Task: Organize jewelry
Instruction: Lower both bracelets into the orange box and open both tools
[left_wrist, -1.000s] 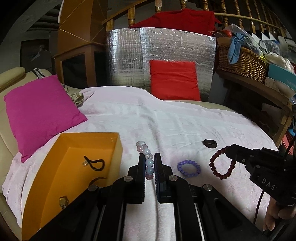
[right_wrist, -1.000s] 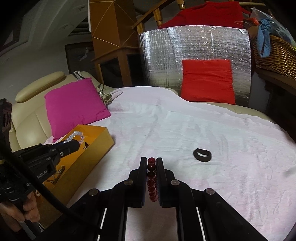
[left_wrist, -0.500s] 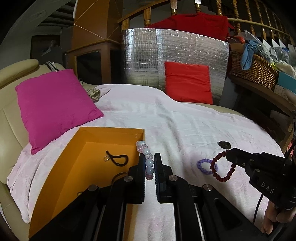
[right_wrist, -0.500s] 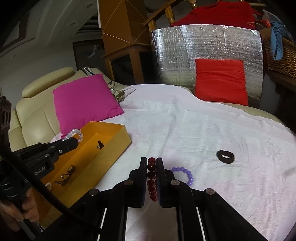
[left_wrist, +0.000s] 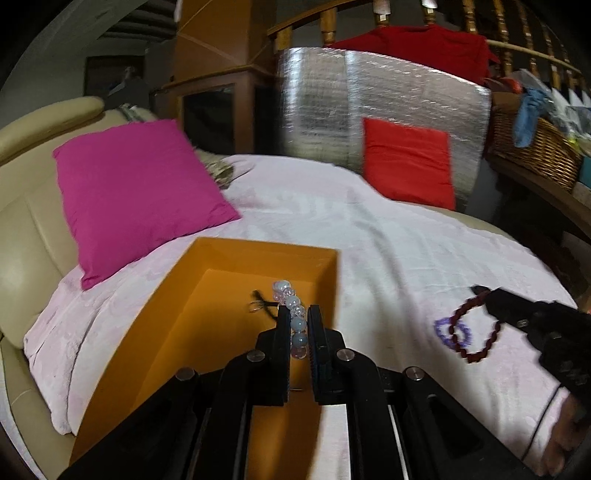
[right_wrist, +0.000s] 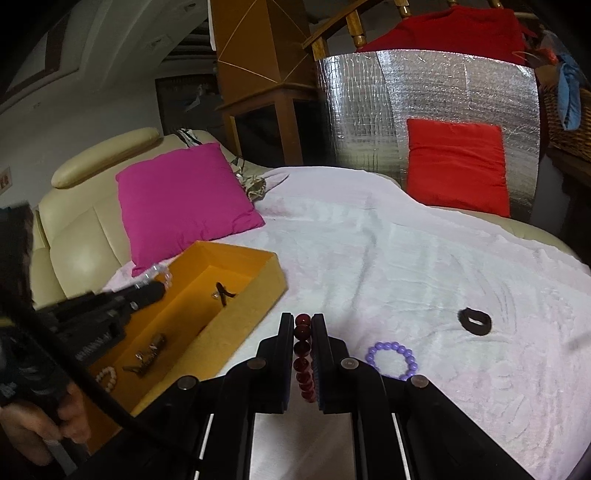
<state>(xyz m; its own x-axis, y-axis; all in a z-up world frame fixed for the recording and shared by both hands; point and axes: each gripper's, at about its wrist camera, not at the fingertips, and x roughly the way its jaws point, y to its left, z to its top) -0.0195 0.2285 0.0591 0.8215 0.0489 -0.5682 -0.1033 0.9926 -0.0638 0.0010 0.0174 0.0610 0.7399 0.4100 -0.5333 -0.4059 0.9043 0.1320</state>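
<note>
The left gripper (left_wrist: 298, 325) pinches a clear bead bracelet (left_wrist: 293, 314) above the orange box (left_wrist: 236, 254). The right gripper (right_wrist: 303, 332) pinches a dark red bracelet (right_wrist: 303, 350) over the blanket (right_wrist: 406, 258), beside the box's right edge.

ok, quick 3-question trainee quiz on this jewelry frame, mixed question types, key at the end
1. True or false: the left hand-held gripper holds the dark red bracelet.
2. Which loose items lie on the white blanket? A) purple bracelet and black ring B) a watch C) nothing
3. Fill in: the clear bead bracelet hangs over the ____ box.

Key: 1 false; 2 A; 3 orange
</note>
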